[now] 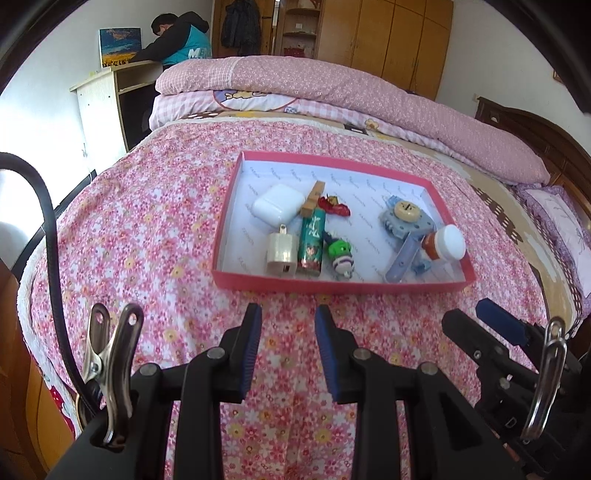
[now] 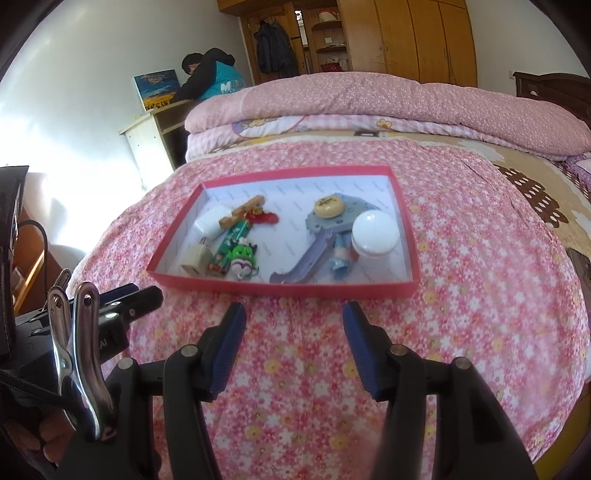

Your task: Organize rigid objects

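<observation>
A shallow red box lid (image 1: 332,286) (image 2: 280,288) lies on the pink floral bedspread and holds several small things: a white earbud case (image 1: 277,208), a wooden clip (image 1: 313,199), a white charger plug (image 1: 281,254), a green lighter (image 1: 312,242), a green toy figure (image 1: 341,254), a blue-grey toy with a yellow disc (image 1: 404,221) and a white-capped bottle (image 1: 448,243) (image 2: 373,230). My left gripper (image 1: 288,321) is open and empty, just before the box's near edge. My right gripper (image 2: 293,317) is open and empty, also before the near edge.
A folded pink quilt (image 1: 332,88) lies across the bed behind the box. A person (image 1: 181,37) leans over a pale desk (image 1: 107,99) at the back left. Wooden wardrobes (image 1: 388,33) line the far wall. The bed's edge drops off at the left.
</observation>
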{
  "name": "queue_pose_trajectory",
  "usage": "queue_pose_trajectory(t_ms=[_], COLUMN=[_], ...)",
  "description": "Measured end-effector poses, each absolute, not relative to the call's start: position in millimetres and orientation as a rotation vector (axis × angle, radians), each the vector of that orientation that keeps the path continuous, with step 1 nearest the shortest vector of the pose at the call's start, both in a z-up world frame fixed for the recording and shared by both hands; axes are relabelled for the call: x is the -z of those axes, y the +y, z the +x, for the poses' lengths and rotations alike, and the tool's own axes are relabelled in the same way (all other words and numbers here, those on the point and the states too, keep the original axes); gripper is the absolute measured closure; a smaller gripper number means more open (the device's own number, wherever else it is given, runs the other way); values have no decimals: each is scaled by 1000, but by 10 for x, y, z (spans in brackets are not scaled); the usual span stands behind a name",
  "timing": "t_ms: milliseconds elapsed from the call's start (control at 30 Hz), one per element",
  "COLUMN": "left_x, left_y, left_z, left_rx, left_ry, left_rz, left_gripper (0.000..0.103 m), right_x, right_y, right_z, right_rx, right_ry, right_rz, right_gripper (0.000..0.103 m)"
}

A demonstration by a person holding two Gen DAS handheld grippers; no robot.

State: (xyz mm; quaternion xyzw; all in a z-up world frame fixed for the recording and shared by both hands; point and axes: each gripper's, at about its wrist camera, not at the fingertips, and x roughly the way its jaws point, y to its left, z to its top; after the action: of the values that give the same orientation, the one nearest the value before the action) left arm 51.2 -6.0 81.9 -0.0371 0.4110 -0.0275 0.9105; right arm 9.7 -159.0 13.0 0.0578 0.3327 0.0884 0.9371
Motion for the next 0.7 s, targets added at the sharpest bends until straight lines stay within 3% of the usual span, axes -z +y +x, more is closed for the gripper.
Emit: queue_pose_trajectory(t_ms=[700], left_x=[-276], left_y=[-234], left_z=[594], left_rx=[54], left_ry=[960], left_rz=[-38], left_gripper=[72], right_x=[375], right_y=[-1629], right_z=[103], right_rx=[-64], right_ry=[809], right_rz=[78], right_gripper=[47])
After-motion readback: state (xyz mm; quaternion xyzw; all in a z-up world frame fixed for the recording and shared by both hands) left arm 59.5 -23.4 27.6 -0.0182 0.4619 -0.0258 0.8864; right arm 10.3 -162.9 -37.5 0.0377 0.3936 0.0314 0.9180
